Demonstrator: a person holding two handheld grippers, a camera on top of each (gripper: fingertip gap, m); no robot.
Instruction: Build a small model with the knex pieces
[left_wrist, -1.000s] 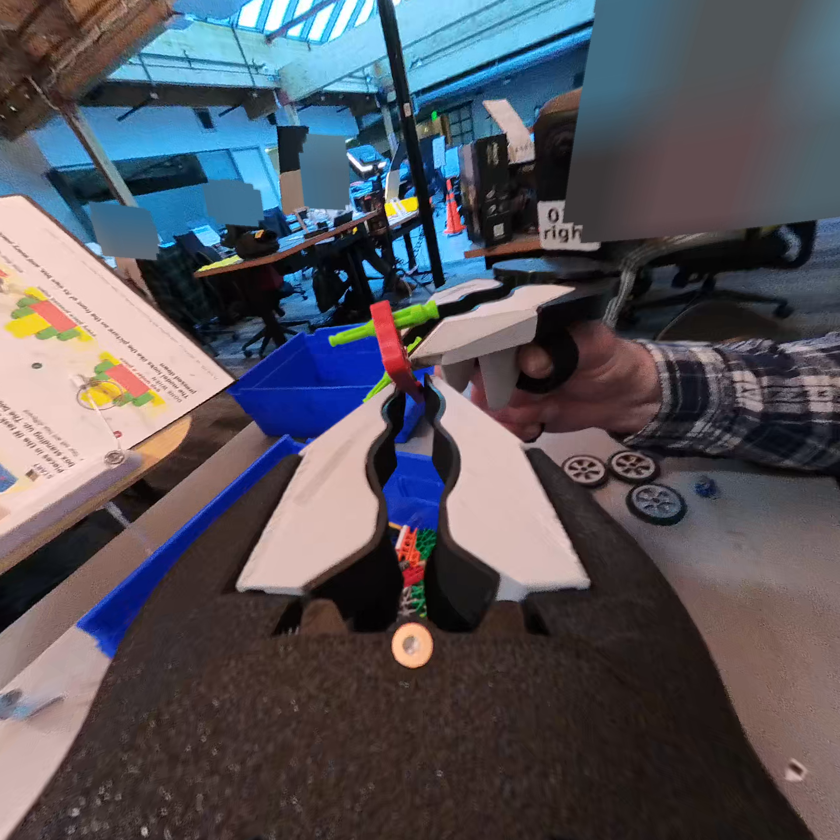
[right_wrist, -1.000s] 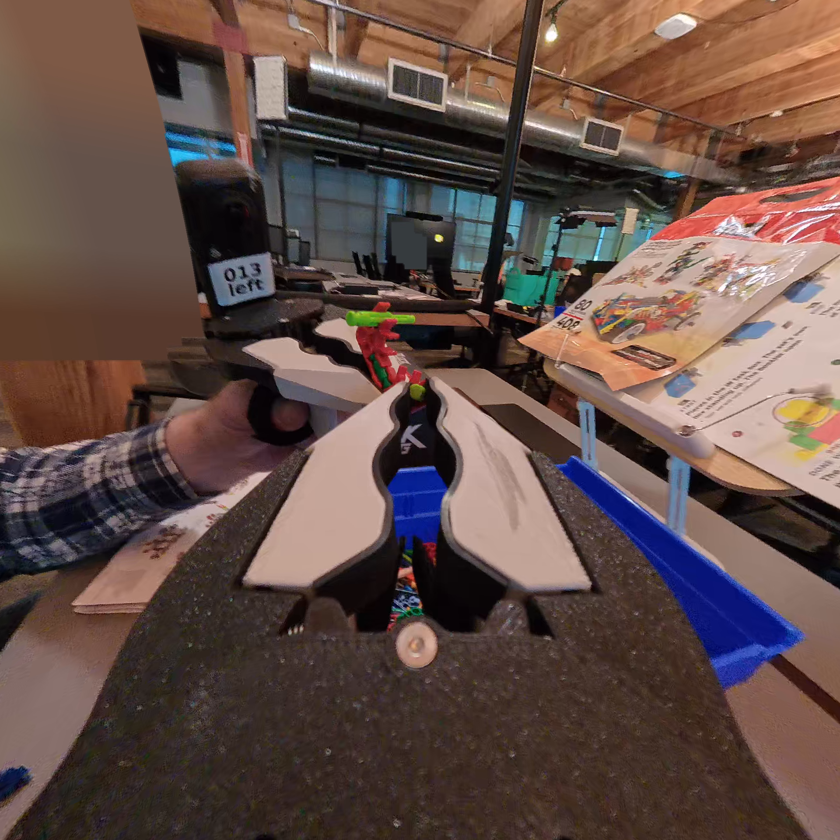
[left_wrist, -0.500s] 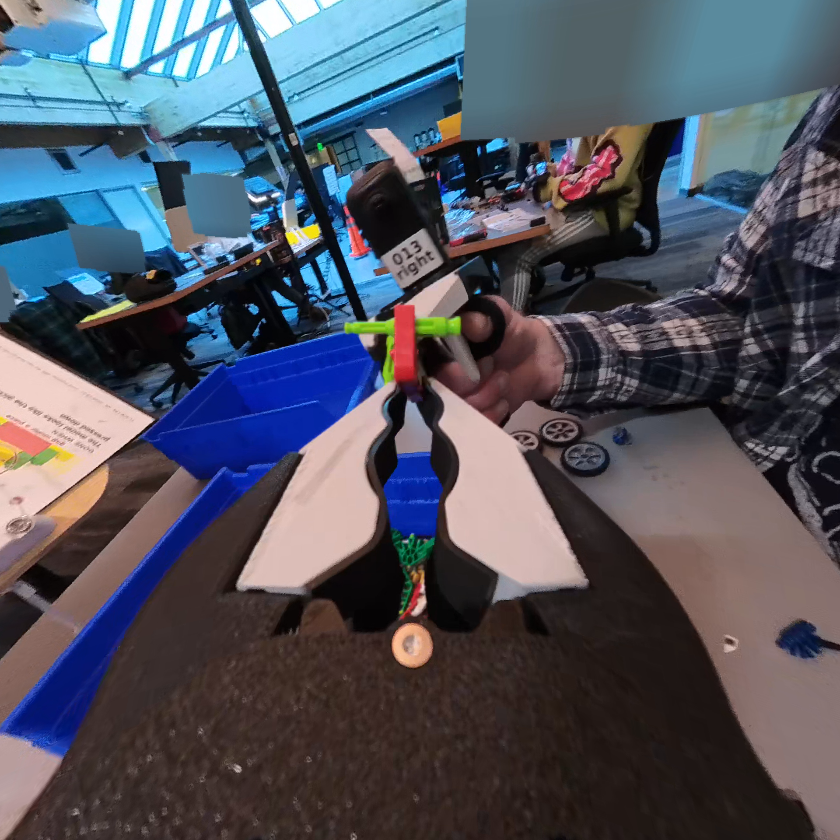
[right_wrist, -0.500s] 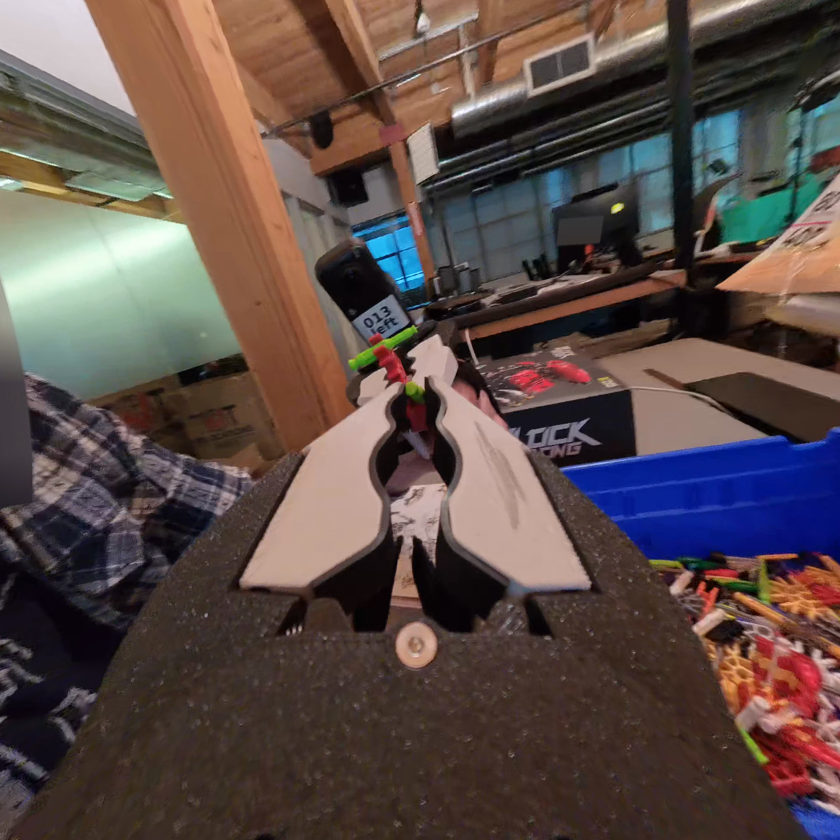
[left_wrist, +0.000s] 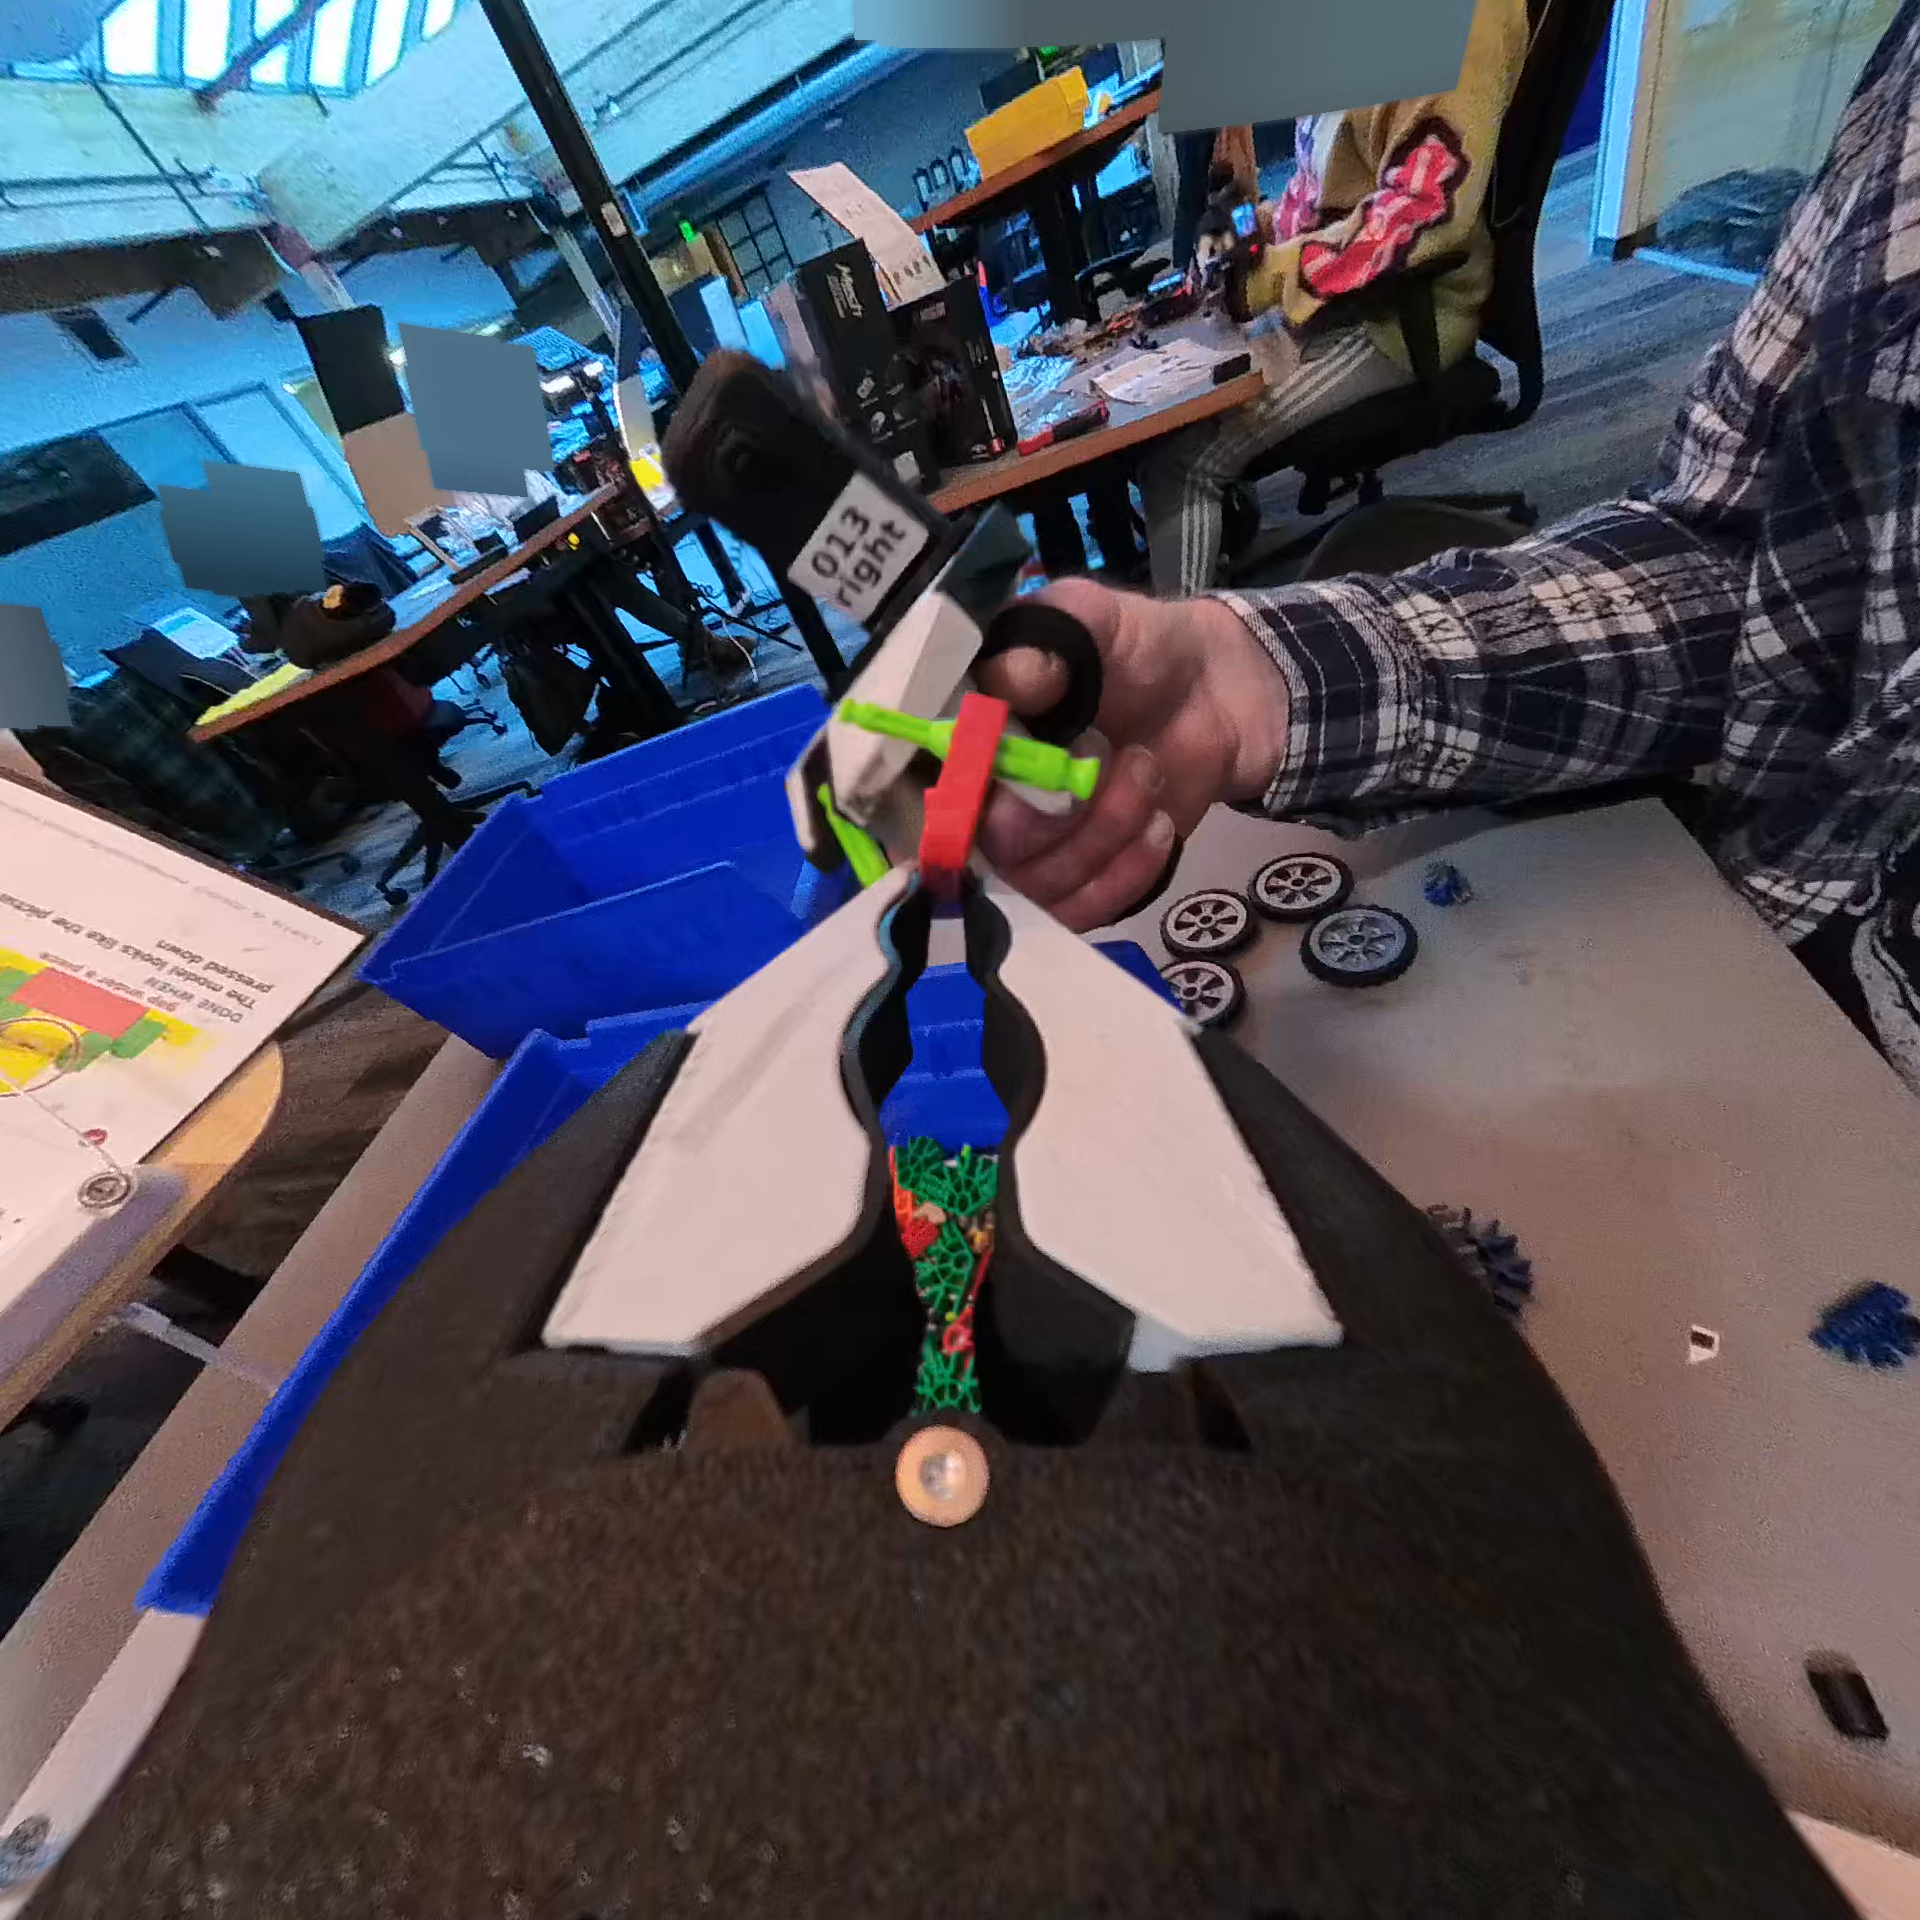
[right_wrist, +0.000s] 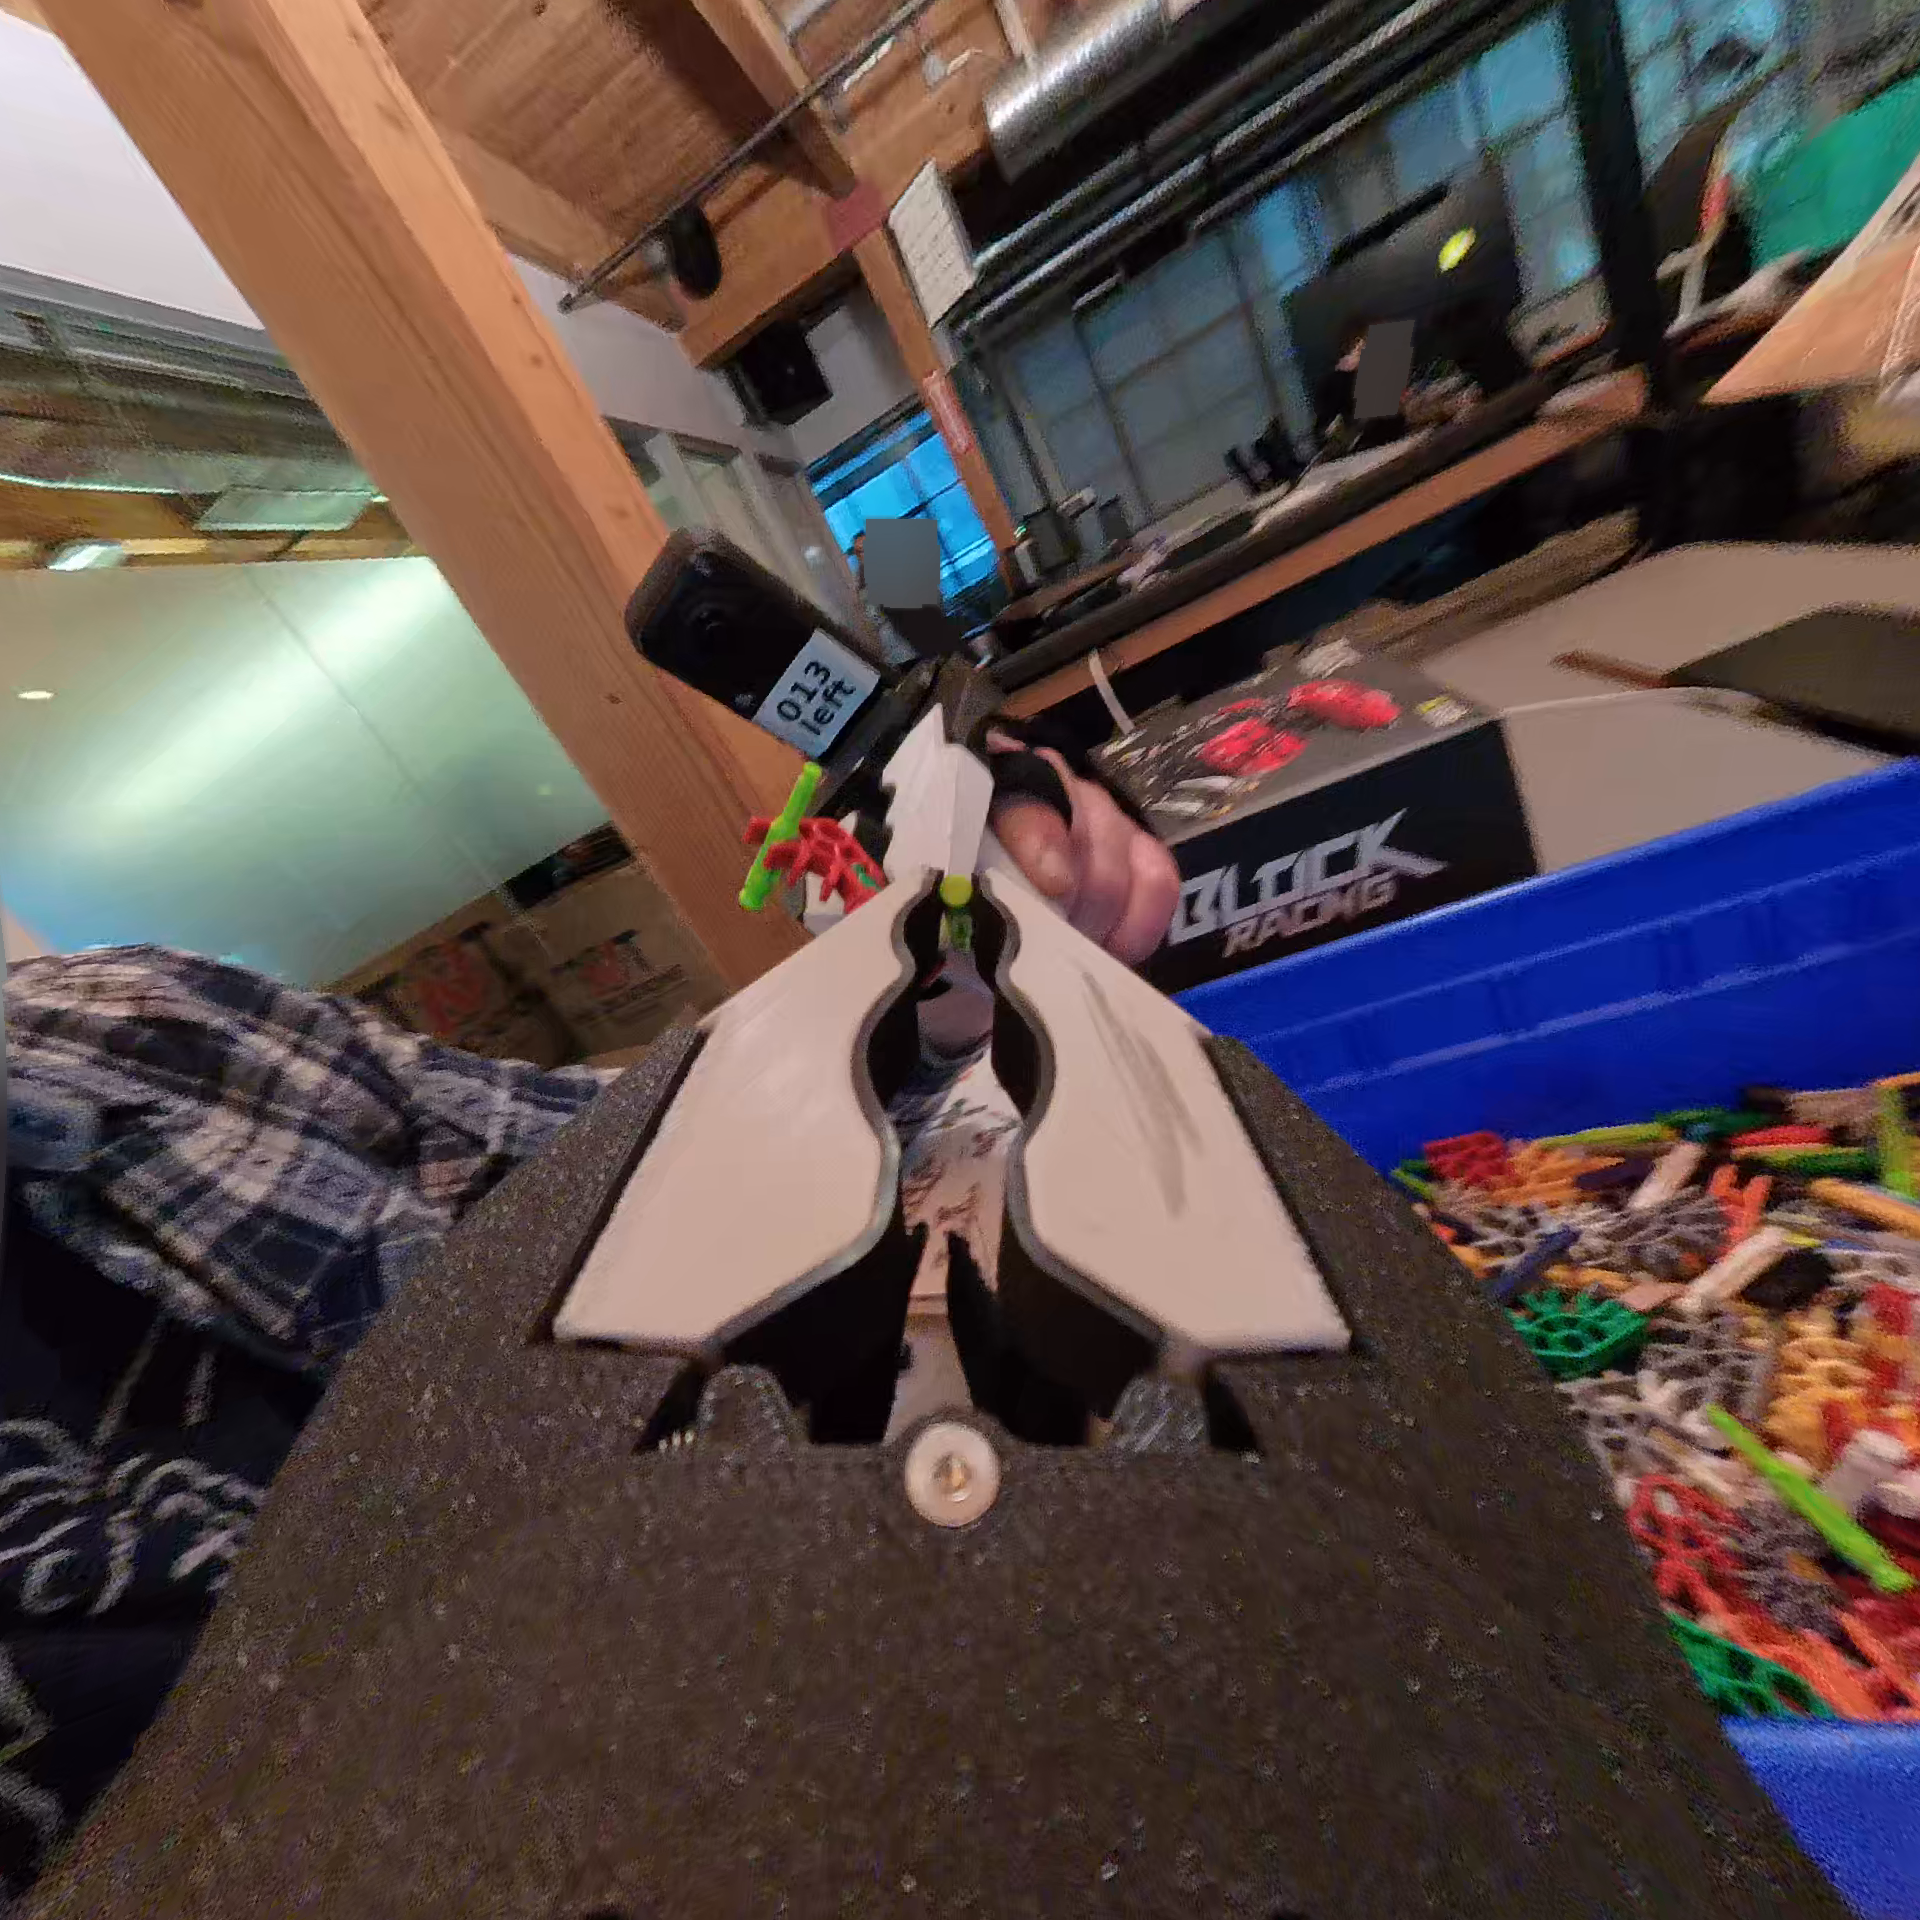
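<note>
Red connector (left_wrist: 961, 790), edge-on, is clamped at its lower end between the tips of the left gripper (left_wrist: 943, 891), jaws closed on it. A lime-green rod (left_wrist: 971, 750) passes crosswise through its upper part. Directly behind, the right gripper (left_wrist: 847, 831) points toward the camera, a second green rod (left_wrist: 854, 847) at its tips; a hand (left_wrist: 1127, 748) in a plaid sleeve (left_wrist: 1558, 665) grips its handle. Below lies a blue bin (left_wrist: 582, 925), with four grey wheels (left_wrist: 1356, 943) on the table (left_wrist: 1558, 1091) to the right.

Right wrist view: the right gripper (right_wrist: 954, 899) is closed on a green rod end (right_wrist: 956, 914). Beyond its tips the left gripper (right_wrist: 902, 862) carries the red connector (right_wrist: 826, 852) with the lime rod (right_wrist: 777, 836) across it. A blue bin (right_wrist: 1558, 987) of mixed coloured pieces (right_wrist: 1714, 1351) sits to the right.
</note>
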